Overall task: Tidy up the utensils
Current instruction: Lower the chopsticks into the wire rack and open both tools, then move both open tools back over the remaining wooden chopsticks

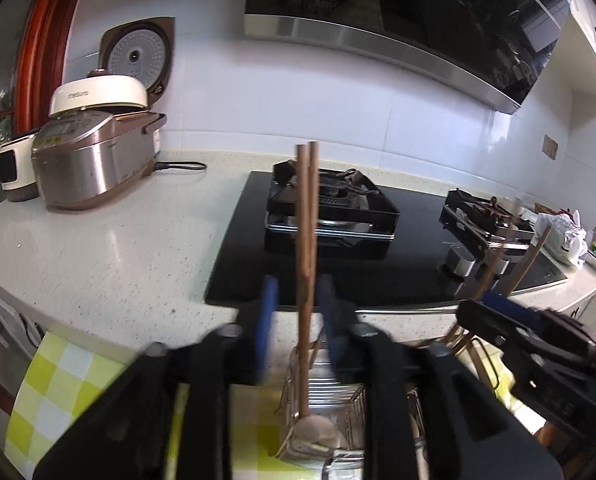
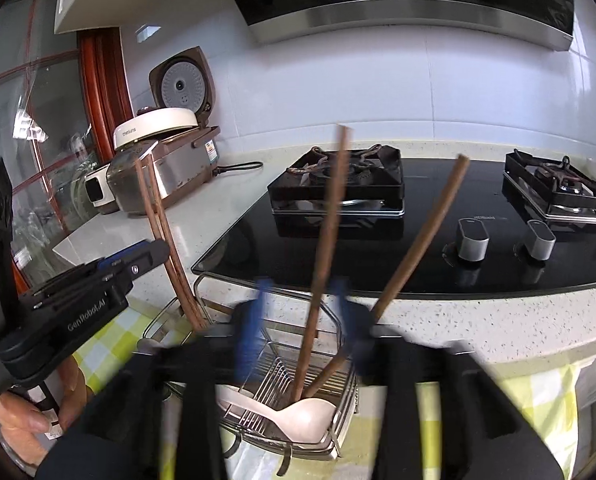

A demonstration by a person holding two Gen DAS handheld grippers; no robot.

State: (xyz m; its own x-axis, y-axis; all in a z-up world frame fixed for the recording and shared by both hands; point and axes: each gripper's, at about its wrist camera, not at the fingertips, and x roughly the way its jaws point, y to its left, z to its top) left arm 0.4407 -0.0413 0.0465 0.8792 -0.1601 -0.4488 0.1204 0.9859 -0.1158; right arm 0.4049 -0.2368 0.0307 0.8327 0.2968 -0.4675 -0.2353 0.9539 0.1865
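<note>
A wire utensil basket stands at the counter's front edge on a green checked cloth. In the left wrist view a pair of brown chopsticks stands upright in the basket between the blue pads of my left gripper, which is open around them without touching. In the right wrist view two more chopsticks lean in the basket between and beside the pads of my right gripper, also open. A white spoon lies in the basket. The left gripper's pair also shows at the left.
A black glass gas hob with two burners lies just behind the basket. Rice cookers stand at the back left of the white counter. A range hood hangs above. The green checked cloth hangs over the front edge.
</note>
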